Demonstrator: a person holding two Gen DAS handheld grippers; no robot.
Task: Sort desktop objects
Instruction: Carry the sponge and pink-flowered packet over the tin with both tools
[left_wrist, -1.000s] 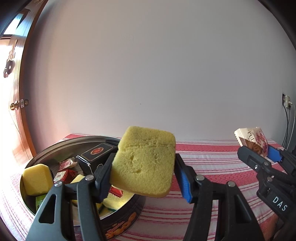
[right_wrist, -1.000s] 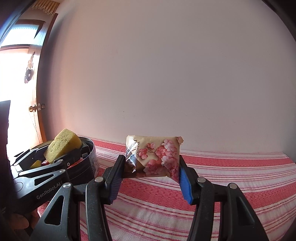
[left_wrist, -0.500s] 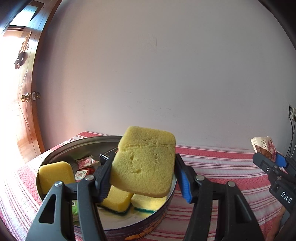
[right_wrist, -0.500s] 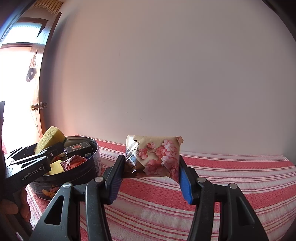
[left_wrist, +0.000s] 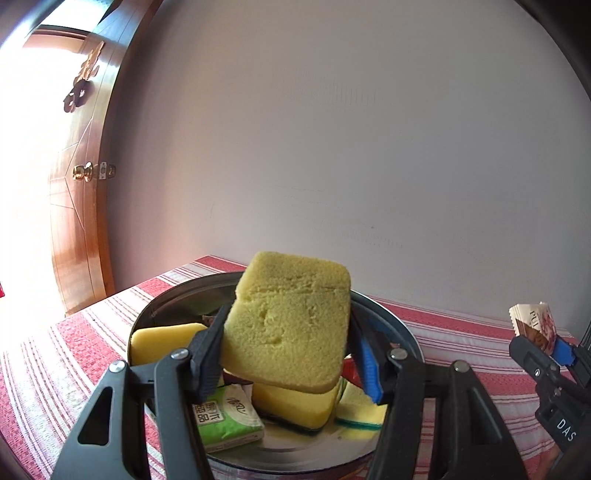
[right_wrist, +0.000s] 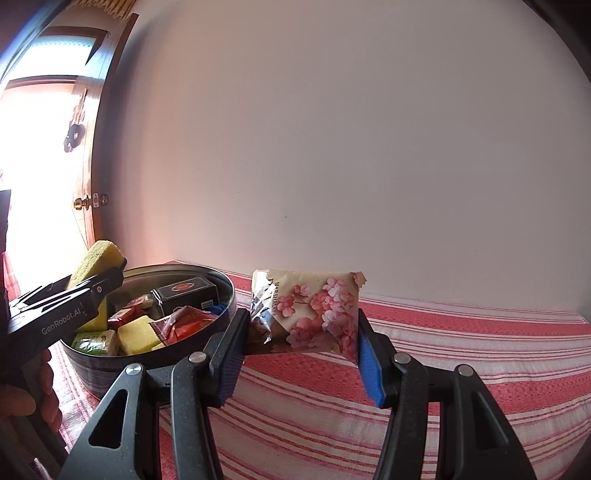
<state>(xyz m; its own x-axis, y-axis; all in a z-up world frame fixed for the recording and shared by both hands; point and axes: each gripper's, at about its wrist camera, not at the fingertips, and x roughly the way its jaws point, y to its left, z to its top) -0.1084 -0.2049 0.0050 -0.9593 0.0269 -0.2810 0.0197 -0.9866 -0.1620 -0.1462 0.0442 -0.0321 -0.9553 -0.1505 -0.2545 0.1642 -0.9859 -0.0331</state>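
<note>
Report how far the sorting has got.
Done: the round tin already holds sponges, a green tissue pack, a black box and red packets. In hand: the left gripper holds a yellow sponge over the tin; the right gripper holds a floral packet beside it. Left: dropping both in.

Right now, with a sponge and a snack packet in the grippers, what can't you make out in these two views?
- Round metal tin, left wrist view: the held yellow sponge hides its middle.
- Black box in the tin, right wrist view: label too small.
- Flowered snack packet: the left pad cuts off its printed name.
- Red striped tablecloth: near edge out of frame in both views.
</note>
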